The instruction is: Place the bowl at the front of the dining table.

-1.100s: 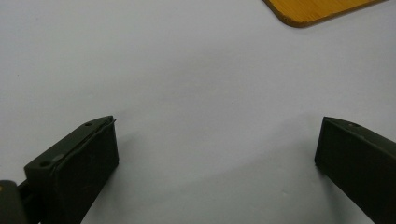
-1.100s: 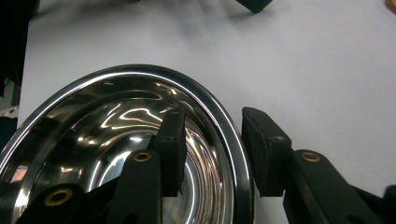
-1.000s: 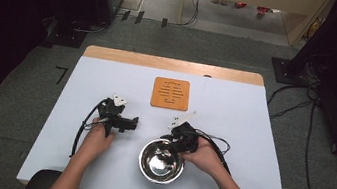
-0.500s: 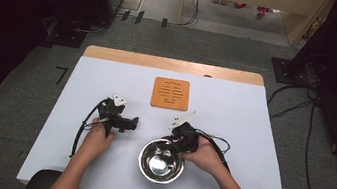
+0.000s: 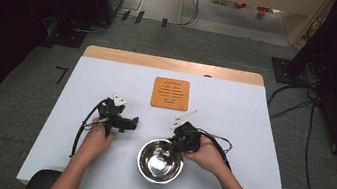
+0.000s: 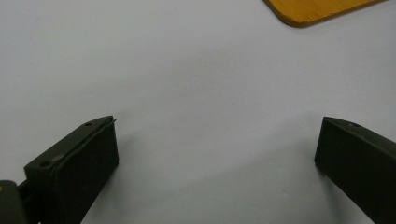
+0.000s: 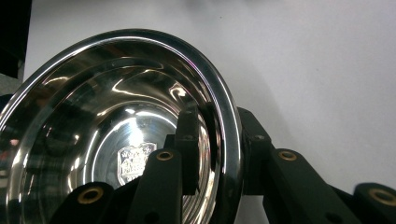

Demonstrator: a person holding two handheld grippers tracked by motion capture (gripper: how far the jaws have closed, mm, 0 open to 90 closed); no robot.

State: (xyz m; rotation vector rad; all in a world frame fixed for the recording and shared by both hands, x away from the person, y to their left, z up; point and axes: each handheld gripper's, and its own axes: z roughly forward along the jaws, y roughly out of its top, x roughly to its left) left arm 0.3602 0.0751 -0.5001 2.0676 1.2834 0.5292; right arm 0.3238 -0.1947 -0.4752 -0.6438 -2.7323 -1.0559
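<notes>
We find the right gripper [image 5: 175, 143] straddling the steel bowl [image 5: 160, 161] at its far rim near the table's [image 5: 235, 109] front edge — jaws just closing, one inside, one outside — while the left gripper [image 5: 134, 124] rests beside it, spread and empty.

Steel bowl [image 7: 107, 154] cropped at left gripper-view edge
</notes>
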